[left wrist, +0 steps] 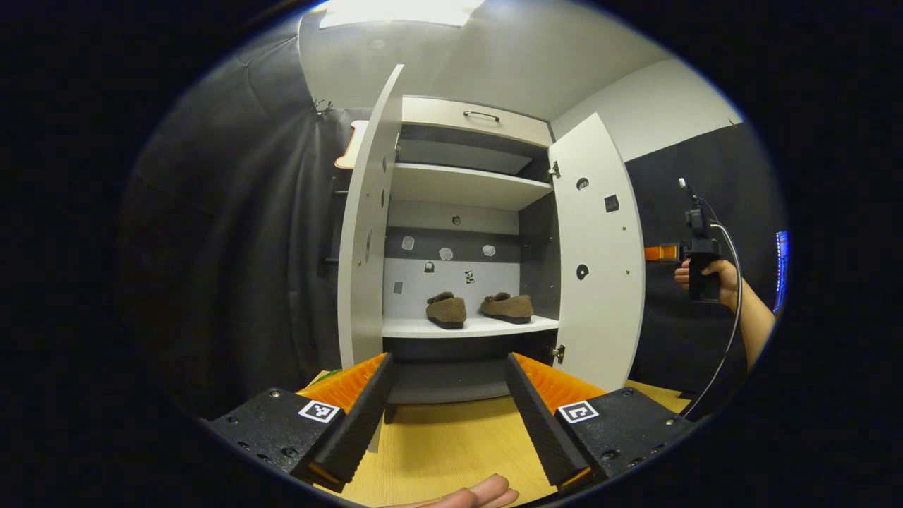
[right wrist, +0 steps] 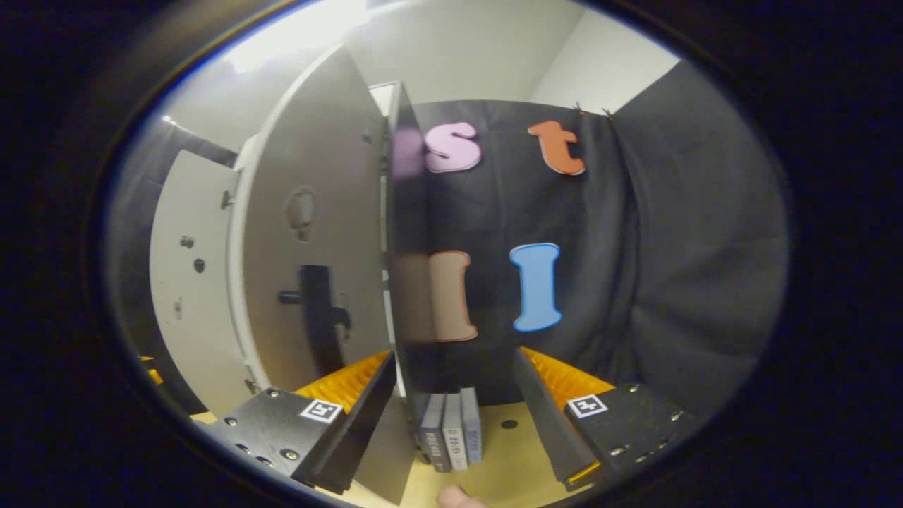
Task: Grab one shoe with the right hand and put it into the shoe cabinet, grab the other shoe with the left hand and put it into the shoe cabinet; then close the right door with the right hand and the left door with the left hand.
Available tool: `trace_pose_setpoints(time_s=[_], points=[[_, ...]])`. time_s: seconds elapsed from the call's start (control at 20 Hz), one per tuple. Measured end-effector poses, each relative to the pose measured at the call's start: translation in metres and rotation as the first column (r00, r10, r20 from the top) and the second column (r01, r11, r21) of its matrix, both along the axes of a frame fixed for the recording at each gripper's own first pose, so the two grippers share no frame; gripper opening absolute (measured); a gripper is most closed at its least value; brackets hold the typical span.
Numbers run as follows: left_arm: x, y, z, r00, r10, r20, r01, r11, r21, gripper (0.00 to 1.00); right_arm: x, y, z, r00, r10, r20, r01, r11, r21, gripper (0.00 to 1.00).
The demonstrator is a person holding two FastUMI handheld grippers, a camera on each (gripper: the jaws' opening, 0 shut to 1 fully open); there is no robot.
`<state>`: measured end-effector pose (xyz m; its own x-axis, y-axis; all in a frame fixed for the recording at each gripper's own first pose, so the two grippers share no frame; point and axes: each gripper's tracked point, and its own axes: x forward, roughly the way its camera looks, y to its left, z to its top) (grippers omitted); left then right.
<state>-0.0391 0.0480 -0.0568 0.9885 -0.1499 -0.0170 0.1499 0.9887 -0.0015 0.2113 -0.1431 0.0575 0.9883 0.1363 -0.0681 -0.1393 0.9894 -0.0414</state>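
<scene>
Cabinet: shoe cabinet [left wrist: 465, 187] stands on the wooden table [left wrist: 451, 441] against black cloth — both doors swung open.
Shoes: two brown shoes [left wrist: 446, 309] [left wrist: 508, 306] side by side on its lower shelf.
Left gripper [left wrist: 446, 406]: before the cabinet, tongs spread, empty.
Right gripper [right wrist: 451, 406]: tongs spread at the right door [right wrist: 310, 233] — outside face.

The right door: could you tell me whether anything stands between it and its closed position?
Nothing visible does. Both shoes sit back on the shelf, inside the cabinet's front edge, so the right door looks free to swing shut.
</scene>
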Motion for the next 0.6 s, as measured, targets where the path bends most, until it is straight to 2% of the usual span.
trace_pose_setpoints(time_s=[0.05, 0.1, 0.15, 0.3, 0.45, 0.6], points=[[-0.001, 0.001, -0.004, 1.0, 0.002, -0.007, -0.002, 1.0, -0.004, 0.96, -0.021, 0.011, 0.008, 1.0, -0.003, 0.005, 0.003, 0.999, -0.04, 0.87], [-0.002, 0.002, -0.004, 1.0, 0.004, -0.01, -0.004, 1.0, -0.01, 0.96, -0.024, 0.02, 0.011, 1.0, 0.001, 0.014, -0.001, 0.998, -0.063, 0.85], [-0.003, 0.004, -0.005, 1.0, 0.008, -0.012, -0.008, 1.0, -0.014, 0.96, -0.027, 0.032, 0.008, 1.0, 0.012, 0.003, -0.011, 0.998, -0.067, 0.89], [-0.005, 0.004, -0.007, 1.0, 0.009, -0.022, -0.009, 1.0, -0.017, 0.96, -0.027, 0.076, 0.001, 0.998, 0.054, -0.019, -0.055, 0.998, -0.036, 0.88], [0.005, 0.007, -0.015, 0.999, 0.019, -0.045, -0.02, 1.0, -0.013, 0.96, -0.026, 0.102, 0.001, 0.998, 0.064, 0.013, -0.063, 0.996, -0.056, 0.88], [0.012, 0.01, -0.017, 0.998, 0.026, -0.058, -0.026, 1.0, -0.005, 0.96, -0.023, 0.12, -0.007, 0.997, 0.075, 0.015, -0.075, 0.997, -0.013, 0.87]])
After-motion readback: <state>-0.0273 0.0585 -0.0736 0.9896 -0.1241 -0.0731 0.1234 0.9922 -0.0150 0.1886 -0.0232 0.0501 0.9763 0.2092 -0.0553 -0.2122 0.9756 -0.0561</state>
